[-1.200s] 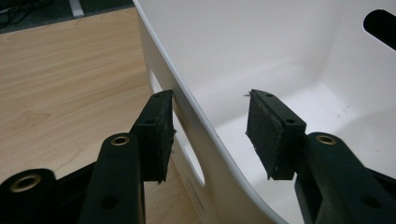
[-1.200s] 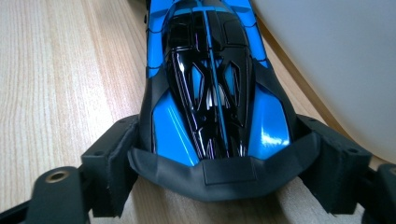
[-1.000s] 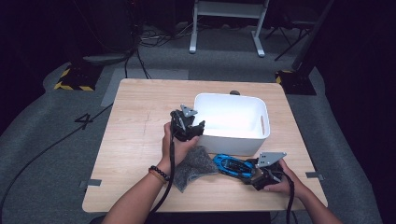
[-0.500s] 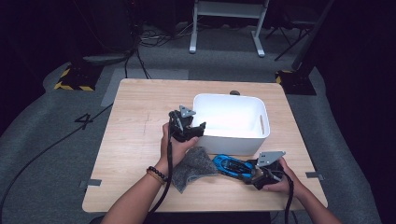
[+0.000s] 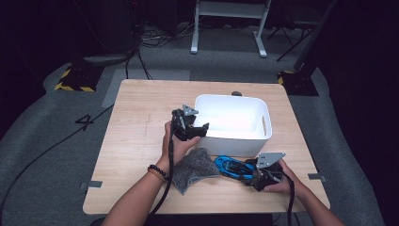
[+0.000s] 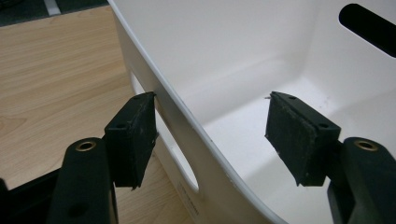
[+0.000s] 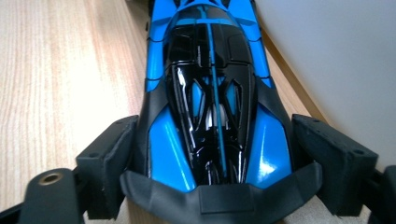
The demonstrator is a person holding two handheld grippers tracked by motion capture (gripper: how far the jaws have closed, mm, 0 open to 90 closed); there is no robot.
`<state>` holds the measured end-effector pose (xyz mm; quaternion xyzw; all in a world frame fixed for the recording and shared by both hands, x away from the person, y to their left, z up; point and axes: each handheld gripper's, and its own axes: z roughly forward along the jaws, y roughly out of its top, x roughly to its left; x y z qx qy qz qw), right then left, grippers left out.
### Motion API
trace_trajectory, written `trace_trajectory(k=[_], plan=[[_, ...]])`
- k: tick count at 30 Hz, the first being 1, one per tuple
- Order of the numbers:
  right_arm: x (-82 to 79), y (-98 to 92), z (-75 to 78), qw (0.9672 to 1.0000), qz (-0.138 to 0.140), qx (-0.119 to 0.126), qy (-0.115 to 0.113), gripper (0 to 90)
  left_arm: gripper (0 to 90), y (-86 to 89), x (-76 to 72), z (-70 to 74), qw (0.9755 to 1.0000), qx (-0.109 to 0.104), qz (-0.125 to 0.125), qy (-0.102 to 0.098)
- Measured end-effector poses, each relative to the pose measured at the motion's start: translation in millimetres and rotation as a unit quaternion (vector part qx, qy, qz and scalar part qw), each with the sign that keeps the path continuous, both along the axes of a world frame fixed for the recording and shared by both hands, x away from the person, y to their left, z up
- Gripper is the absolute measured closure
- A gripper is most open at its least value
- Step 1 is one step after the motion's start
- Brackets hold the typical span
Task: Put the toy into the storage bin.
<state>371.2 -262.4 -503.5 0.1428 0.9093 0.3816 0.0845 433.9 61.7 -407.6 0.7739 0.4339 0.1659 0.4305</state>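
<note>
Looking at this setup, the blue toy car [image 5: 234,166] sits on the tabletop near the front edge, just in front of the white bin's [image 5: 234,141] near wall, with a grey cloth [image 5: 194,168] lying beside it to the left, the car's nose touching or slightly over the cloth. My guess is the car is parked tail-first toward the right gripper [image 5: 253,175] so it can be grabbed by its rear end and lifted into the bin right behind it.

The right gripper has its pads on either flank of the car's [image 7: 210,107] rear bodywork, one on each side. The left pad looks snug against the body; on the other side I can't tell if there's a sliver of gap, so it reads as a grip but not a rock-solid one.

The left gripper [image 5: 200,129] is up at the bin's left wall, straddling the rim [image 6: 187,126], one pad [image 6: 133,135] outside and the other pad [image 6: 299,135] inside over the bin's floor. Its jaws have just been opening and stand well apart, with the wall between them but neither pad pressing on it. Probably it was steadying the bin.
</note>
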Motion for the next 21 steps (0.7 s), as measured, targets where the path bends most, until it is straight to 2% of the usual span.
trace_trajectory(k=[2, 7, 9, 13, 16, 21], plan=[[0.8, 0.0, 0.4, 1.0, 0.001, -0.001, 0.005, 22.9, 30.5, 1.5, -1.3, 0.7, 0.9999, -0.001, -0.009, -0.006], [1.1, -1.4, 0.8, 0.9998, 0.002, 0.001, 0.017, 23.9, 24.6, 12.2, -8.4, 5.4, 0.9986, -0.017, -0.042, -0.025], [0.9, -0.9, 1.9, 0.9998, 0.002, -0.004, 0.02, 24.0, 22.5, 20.2, -13.1, 9.0, 0.9975, -0.03, -0.052, -0.037], [0.5, -1.0, 2.3, 0.9998, 0.0, -0.006, 0.021, 24.1, 18.6, 35.0, -21.5, 16.6, 0.9953, -0.04, -0.065, -0.06], [-0.1, -1.4, 2.1, 0.9998, -0.002, -0.006, 0.021, 24.0, 17.0, 46.5, -29.3, 21.2, 0.9936, -0.037, -0.074, -0.077], [0.0, -2.2, 2.5, 0.9997, 0.0, -0.006, 0.023, 24.2, 15.9, 64.9, -44.5, 19.0, 0.9909, -0.004, -0.096, -0.094]])
